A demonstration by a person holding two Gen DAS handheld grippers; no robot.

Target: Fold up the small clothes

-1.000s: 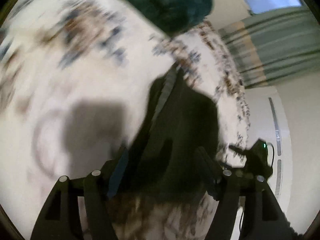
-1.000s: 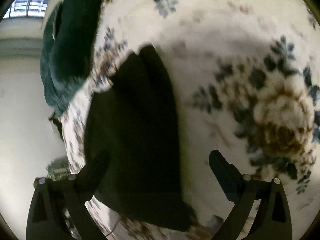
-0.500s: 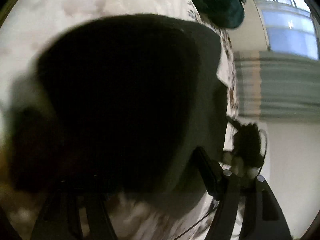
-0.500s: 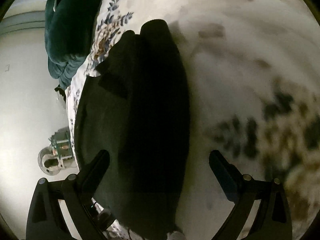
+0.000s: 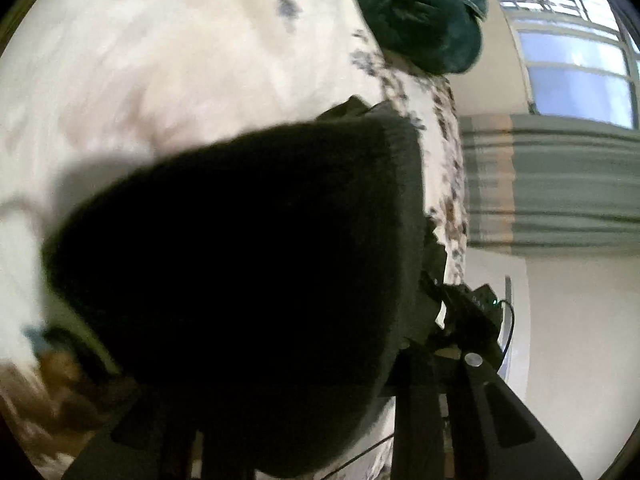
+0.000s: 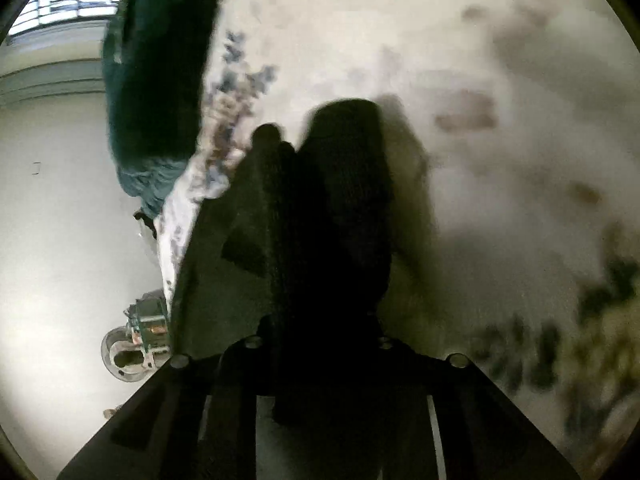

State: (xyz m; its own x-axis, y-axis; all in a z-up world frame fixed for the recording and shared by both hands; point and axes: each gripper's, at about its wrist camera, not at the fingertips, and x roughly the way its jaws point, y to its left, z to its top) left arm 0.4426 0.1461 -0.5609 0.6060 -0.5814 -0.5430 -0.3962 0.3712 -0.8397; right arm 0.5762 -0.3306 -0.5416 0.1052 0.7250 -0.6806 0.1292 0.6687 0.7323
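A small dark garment (image 5: 248, 264) lies on a white floral bedspread (image 5: 180, 60) near the bed's edge. In the left wrist view a raised fold of it fills the middle and hides my left gripper's (image 5: 280, 420) fingertips; the gripper looks shut on the cloth. In the right wrist view the garment (image 6: 312, 216) runs away from me as a long folded strip, and my right gripper (image 6: 320, 360) is shut on its near end, which it holds up off the bed.
A dark green velvet cushion (image 5: 420, 12) lies at the far end of the bed, also seen in the right wrist view (image 6: 156, 92). The bed's edge drops to a pale floor (image 6: 60, 240) with a small device (image 6: 140, 340) on it. A window (image 5: 572, 72) and curtain are beyond.
Both grippers have closed from open onto the dark garment. They have lifted its near edge, so the cloth now bulges up in front of the left camera.
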